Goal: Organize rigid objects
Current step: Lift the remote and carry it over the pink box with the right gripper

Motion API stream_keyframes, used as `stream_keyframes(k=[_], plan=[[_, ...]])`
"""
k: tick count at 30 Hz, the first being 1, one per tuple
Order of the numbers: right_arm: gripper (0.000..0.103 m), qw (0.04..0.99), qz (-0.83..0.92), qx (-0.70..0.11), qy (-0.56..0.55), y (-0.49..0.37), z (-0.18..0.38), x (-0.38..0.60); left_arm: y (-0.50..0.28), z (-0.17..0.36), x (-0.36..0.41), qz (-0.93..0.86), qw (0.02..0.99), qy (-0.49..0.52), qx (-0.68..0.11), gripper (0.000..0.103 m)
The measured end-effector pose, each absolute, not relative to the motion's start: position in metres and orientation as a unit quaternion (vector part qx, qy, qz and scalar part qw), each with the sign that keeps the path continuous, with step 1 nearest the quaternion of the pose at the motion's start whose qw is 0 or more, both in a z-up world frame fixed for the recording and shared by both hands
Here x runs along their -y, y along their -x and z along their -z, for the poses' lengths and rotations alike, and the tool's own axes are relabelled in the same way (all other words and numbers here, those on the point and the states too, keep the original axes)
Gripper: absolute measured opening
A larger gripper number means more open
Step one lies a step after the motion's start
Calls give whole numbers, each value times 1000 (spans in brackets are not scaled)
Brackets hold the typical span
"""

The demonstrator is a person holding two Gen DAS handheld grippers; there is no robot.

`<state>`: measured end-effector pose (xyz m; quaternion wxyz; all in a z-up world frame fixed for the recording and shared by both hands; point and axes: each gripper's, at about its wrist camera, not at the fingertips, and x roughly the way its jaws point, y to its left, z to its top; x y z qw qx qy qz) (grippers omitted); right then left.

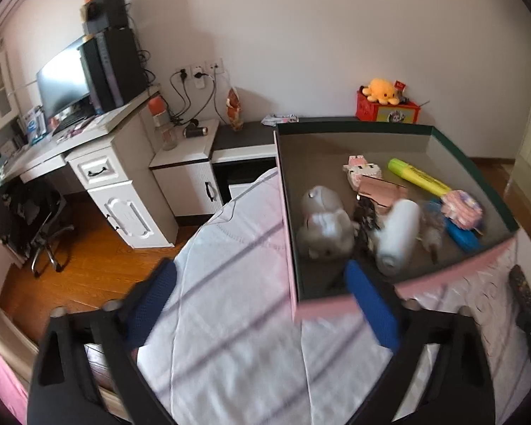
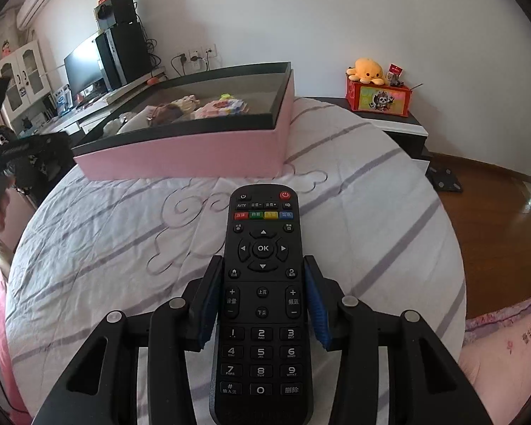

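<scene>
My right gripper [image 2: 263,265] is shut on a black remote control [image 2: 262,233], which points forward over the striped bedsheet [image 2: 371,212]. Ahead of it lies a pink box [image 2: 180,152] with a dark green rim. In the left wrist view the box [image 1: 286,212] holds a white plush toy [image 1: 324,226], a white cylinder [image 1: 398,237], a yellow highlighter [image 1: 417,177], a pink blocky toy [image 1: 361,171] and a blue item [image 1: 463,237]. My left gripper [image 1: 262,283] stands open at the box's near left corner with nothing between its fingers; its right finger [image 1: 368,301] overlaps the near rim.
A white desk [image 1: 99,173] with monitor and computer tower stands left, an office chair [image 1: 46,233] before it. A nightstand [image 1: 187,163] sits by the bed. A red box with a yellow octopus plush [image 2: 368,71] stands at the back right. A patterned sleeve [image 1: 527,315] shows at right.
</scene>
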<state>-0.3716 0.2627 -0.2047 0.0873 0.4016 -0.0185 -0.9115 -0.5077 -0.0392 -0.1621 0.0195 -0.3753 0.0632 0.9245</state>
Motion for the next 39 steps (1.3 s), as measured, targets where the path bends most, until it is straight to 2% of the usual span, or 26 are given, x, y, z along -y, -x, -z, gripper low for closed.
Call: stream_keyframes(k=[1,3,5,7,8,9,11,12,23,31,39], plan=[[44,87,911,18,-404,375,205,-264,519,168,37,-918,19,390,-64,72],[44,85,910,17,-405,378,205,-268,536,181,35,-909,16,410,-70,70],[44,83,911,13,-404,380,204,-270,545,187,36,-908,31,415,-53,59],[44,82,911,12,-405,381,203,-272,553,192,36,-903,48,426,-38,52],[44,83,910,12,-406,382,204,-272,555,194,35,-902,50,428,-39,40],[44,84,909,11,-409,383,204,-272,558,198,32,-900,51,432,-44,34],[44,84,909,8,-408,382,204,-271,562,203,29,-897,63,437,-34,11],[44,84,909,7,-408,382,204,-270,563,206,28,-895,73,439,-27,9],[44,79,917,6,-391,376,191,-274,559,205,27,-901,58,427,-42,7],[44,80,930,-16,-359,377,152,-270,562,204,26,-900,58,429,-51,7],[44,116,934,-55,-334,426,106,-234,564,204,23,-899,59,430,-57,7]])
